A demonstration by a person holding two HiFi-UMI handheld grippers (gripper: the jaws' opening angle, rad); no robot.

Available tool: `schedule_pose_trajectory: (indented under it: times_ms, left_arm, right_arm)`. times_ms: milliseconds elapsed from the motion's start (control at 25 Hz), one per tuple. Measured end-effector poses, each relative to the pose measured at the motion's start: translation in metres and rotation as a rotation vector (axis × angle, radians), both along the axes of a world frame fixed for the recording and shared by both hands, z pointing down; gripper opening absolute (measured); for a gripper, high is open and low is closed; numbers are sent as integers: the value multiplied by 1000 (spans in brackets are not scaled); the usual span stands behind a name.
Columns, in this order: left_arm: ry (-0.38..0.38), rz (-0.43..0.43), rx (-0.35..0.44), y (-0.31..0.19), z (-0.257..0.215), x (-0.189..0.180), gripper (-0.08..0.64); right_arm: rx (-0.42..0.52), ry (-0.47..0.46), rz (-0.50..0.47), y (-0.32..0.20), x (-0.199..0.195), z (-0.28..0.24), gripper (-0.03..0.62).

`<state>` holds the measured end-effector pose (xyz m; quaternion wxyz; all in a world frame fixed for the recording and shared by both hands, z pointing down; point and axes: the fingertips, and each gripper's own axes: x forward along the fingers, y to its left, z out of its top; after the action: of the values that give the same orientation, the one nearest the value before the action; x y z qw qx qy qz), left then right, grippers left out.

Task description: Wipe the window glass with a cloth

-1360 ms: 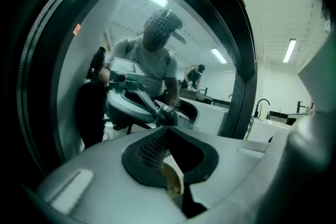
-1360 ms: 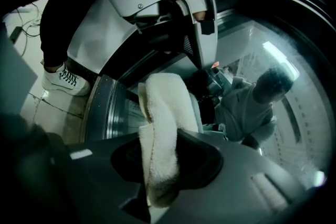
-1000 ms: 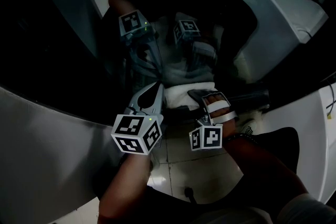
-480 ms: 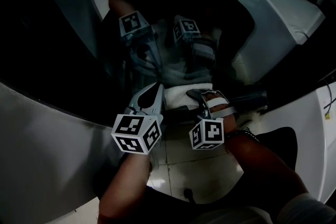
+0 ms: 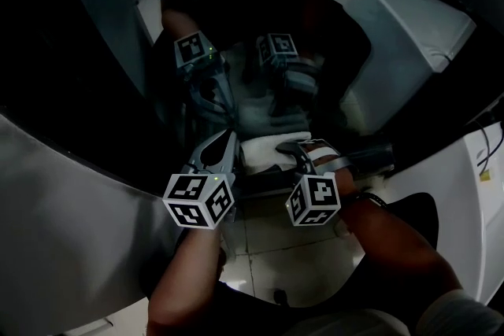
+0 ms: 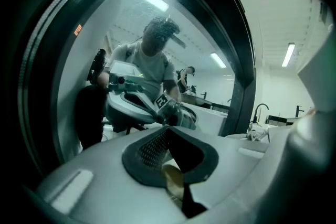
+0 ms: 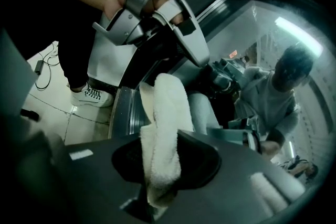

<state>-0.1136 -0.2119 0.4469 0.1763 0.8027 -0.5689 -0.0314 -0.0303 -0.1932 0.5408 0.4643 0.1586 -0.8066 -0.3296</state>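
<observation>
Because the right gripper (image 7: 161,162) pinches the folded white cloth (image 7: 167,113) between its jaws, the free end lies against the round window glass (image 7: 294,55), apparently for wiping. The left gripper (image 6: 169,132), jaws pressed together, points at the glass alongside.

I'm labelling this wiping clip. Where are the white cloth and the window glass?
white cloth (image 7: 167,113): right gripper view, on the middle of its folded length.
window glass (image 6: 126,29): left gripper view, on the upper part of the pane.

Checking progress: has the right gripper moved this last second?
Yes, slightly: the right gripper, holding the white towelling cloth, moved up the head view, nearer the dark frame bar.
</observation>
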Motion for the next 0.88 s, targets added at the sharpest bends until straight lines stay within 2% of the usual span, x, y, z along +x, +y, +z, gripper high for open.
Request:
schedule_pose_trajectory:
  times_ms: [240, 440, 680, 880]
  left_arm:
    - [-13, 2, 5, 7, -3, 6, 17]
    - [-54, 17, 26, 15, -6, 11, 17]
    - [-69, 23, 8, 33, -3, 9, 17]
    - [-74, 35, 10, 31, -4, 9, 17]
  right_arm:
    - [-29, -47, 27, 18, 16, -32, 84]
    - [23, -69, 11, 35, 29, -65, 84]
    - [144, -67, -14, 56, 38, -118, 83]
    - [264, -142, -3, 55, 46, -180, 83]
